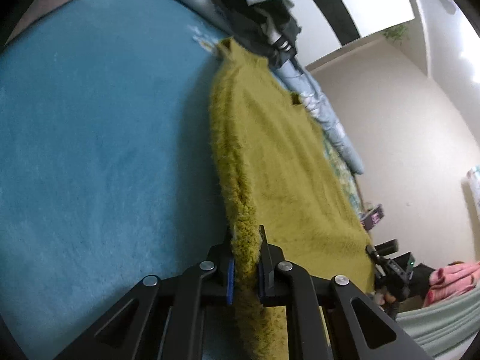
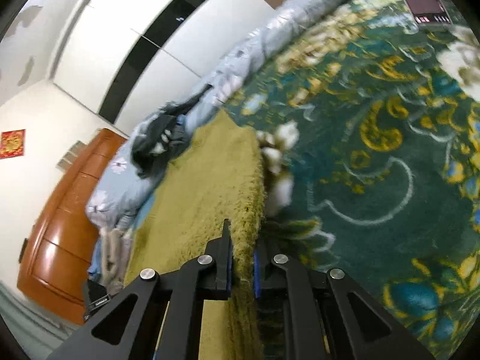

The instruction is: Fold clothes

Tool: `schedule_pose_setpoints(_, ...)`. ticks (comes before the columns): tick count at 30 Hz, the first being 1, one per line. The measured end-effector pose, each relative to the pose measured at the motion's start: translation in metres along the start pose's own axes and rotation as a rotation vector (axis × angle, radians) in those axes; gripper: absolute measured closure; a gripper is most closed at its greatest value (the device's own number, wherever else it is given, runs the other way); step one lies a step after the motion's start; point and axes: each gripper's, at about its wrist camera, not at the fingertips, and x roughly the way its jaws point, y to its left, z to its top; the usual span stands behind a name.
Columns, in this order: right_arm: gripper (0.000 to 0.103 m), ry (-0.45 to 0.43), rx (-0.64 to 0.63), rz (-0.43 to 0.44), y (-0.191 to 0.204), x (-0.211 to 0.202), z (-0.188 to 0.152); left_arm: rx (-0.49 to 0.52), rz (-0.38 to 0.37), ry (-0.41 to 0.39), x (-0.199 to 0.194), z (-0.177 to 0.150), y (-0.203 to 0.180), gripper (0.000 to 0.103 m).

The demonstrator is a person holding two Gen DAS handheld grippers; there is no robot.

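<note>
Mustard-yellow fuzzy knit sweater (image 1: pixel 279 156) lies spread flat on the bed, collar end far from the camera, near hem pinched at two corners. Left gripper (image 1: pixel 245 258) is clenched on the sweater's thick fuzzy left edge, fabric bunched between the blue-lined pads and running down under the jaws. Right gripper (image 2: pixel 241 255) is clamped on the sweater's (image 2: pixel 207 186) right edge in the same way, a yellow fold wedged between its black fingers (image 2: pixel 223 246). In the left wrist view the right gripper (image 1: pixel 387 270) shows at the sweater's far corner, with the person's pink-patterned sleeve (image 1: pixel 453 279) behind it.

Sweater's left part rests on a plain teal-blue fleece blanket (image 1: pixel 99 138); its right edge lies over a dark green floral bedspread with yellow and white flowers (image 2: pixel 375 150). Along the far side of the bed runs a long rolled pale-blue floral quilt (image 2: pixel 240 60), touching the sweater's far edge. A heap of dark grey and black clothes (image 1: pixel 255 12) sits on that quilt, just beyond the collar. No bin or basket shows; all garments lie loose on bedding.

Beyond: white wall panels with a black stripe (image 2: pixel 168 30), an orange-brown wooden headboard (image 2: pixel 66 225), and a small red square wall decoration (image 2: pixel 12 143).
</note>
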Motion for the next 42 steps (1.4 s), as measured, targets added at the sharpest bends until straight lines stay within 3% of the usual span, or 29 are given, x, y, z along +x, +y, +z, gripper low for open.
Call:
schedule_pose_setpoints(4, 0.093, 0.046, 0.025, -0.041, -0.017, 0.011, -0.014, -0.031, -0.006, 0.008, 0.0, 0.0, 0.01, 0.092)
schedule_pose_setpoints(9, 0.092, 0.068, -0.017, -0.066, -0.014, 0.015, -0.011, 0.05, 0.031, 0.01, 0.0, 0.007, -0.002, 0.088)
schedule_pose_setpoints(17, 0.082, 0.123, -0.202, -0.191, 0.007, 0.027, 0.009, 0.196, 0.138, -0.083, -0.004, 0.06, -0.02, 0.054)
schedule_pose_setpoints(21, 0.081, 0.111, -0.213, -0.24, 0.016, 0.045, 0.041, 0.254, 0.169, -0.118, 0.009, 0.11, -0.029, 0.052)
schedule_pose_setpoints(25, 0.081, 0.118, -0.214, -0.21, 0.022, 0.084, 0.08, 0.316, 0.189, -0.116, 0.034, 0.159, -0.043, 0.045)
schedule_pose_setpoints(33, 0.08, 0.156, -0.209, -0.172, 0.05, 0.182, 0.147, 0.354, 0.261, -0.068, 0.098, 0.24, -0.04, 0.042)
schedule_pose_setpoints(37, 0.061, 0.168, -0.241, -0.193, 0.059, 0.224, 0.172, 0.366, 0.265, -0.035, 0.125, 0.262, -0.034, 0.042)
schedule_pose_setpoints(42, 0.06, 0.171, -0.238, -0.197, 0.061, 0.265, 0.193, 0.369, 0.222, 0.001, 0.149, 0.28, -0.029, 0.042)
